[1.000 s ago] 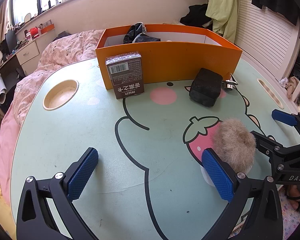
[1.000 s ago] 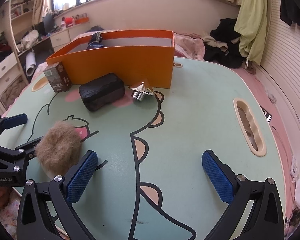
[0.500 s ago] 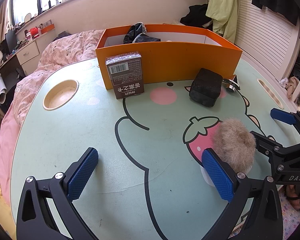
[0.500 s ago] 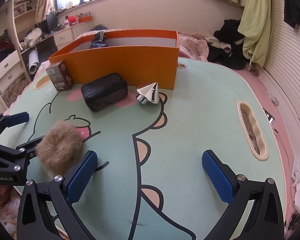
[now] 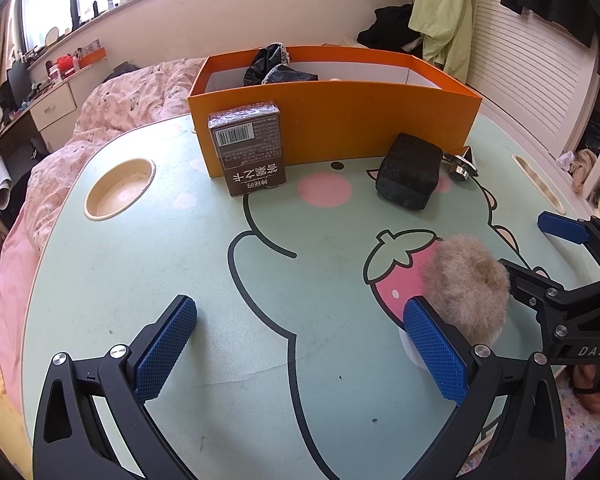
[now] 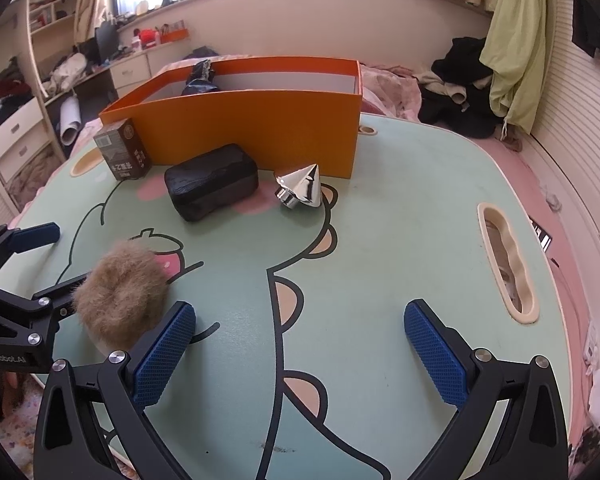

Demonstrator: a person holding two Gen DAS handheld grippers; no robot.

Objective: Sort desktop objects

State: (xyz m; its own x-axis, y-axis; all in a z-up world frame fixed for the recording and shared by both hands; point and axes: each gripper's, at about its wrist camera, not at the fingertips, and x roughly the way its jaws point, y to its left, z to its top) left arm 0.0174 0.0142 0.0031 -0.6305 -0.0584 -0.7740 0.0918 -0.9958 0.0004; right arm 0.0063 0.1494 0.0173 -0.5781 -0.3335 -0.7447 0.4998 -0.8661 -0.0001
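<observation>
An orange box (image 5: 340,128) (image 6: 260,128) stands at the back of the table with dark cloth inside. In front of it stand a brown carton (image 5: 248,152) (image 6: 122,152), a black pouch (image 5: 410,170) (image 6: 212,180) and a shiny silver cone (image 6: 302,188) (image 5: 462,164). A tan furry ball (image 5: 466,286) (image 6: 120,292) lies near the front edge. My left gripper (image 5: 300,348) is open, its right finger beside the ball. My right gripper (image 6: 300,352) is open and empty, its left finger just right of the ball.
The table (image 5: 180,280) is pale green with a cartoon print. It has a round cup recess (image 5: 120,188) at the left and a long slot (image 6: 508,260) at the right. A pink bed lies behind the table and a white louvred wall to the right.
The right gripper has moved forward a little toward the silver cone, which now appears larger. The left gripper and the objects have not moved.
</observation>
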